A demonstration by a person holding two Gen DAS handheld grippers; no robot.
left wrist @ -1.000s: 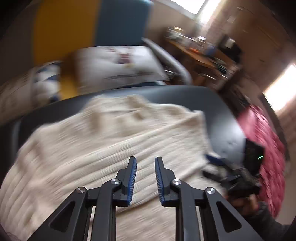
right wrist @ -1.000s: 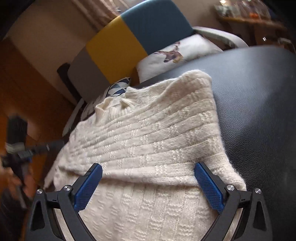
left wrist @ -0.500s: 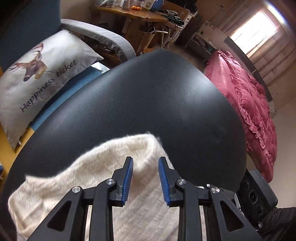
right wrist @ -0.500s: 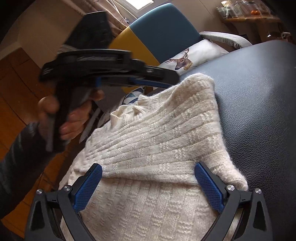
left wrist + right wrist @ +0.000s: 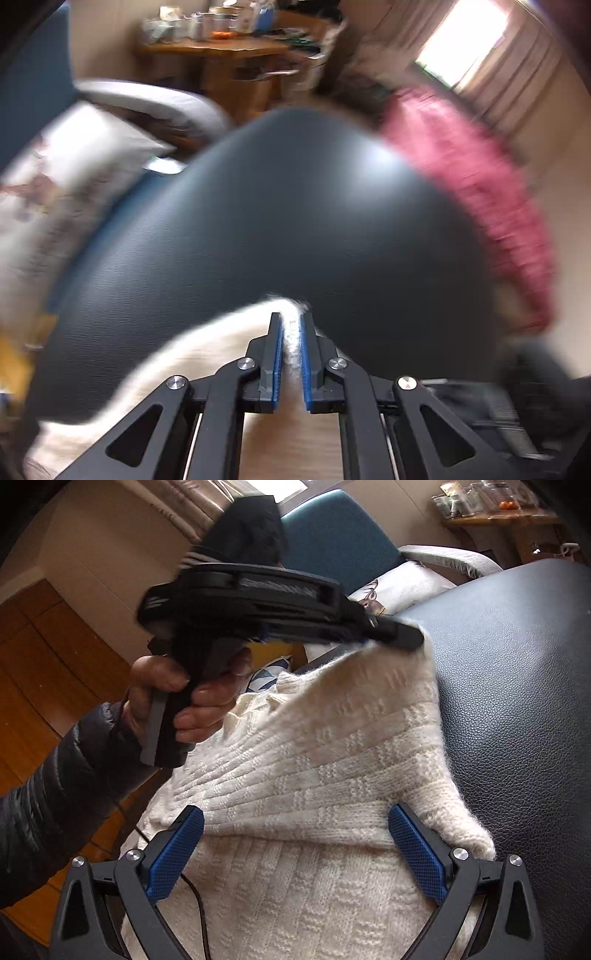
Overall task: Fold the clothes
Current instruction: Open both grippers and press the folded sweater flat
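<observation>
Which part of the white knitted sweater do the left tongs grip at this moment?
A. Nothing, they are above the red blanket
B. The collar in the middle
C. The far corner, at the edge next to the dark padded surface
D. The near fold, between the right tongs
C: the left tongs are closing on the fuzzy far corner of the sweater, right where the dark padded surface begins.

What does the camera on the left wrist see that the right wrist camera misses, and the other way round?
Only the left wrist view shows the pink bedding and a bright window. Only the right wrist view shows the hand holding the left gripper, the yellow chair panel, and the open right gripper. Both show the cream sweater, whose corner the left gripper's jaws are closing on, and the black surface.
</observation>
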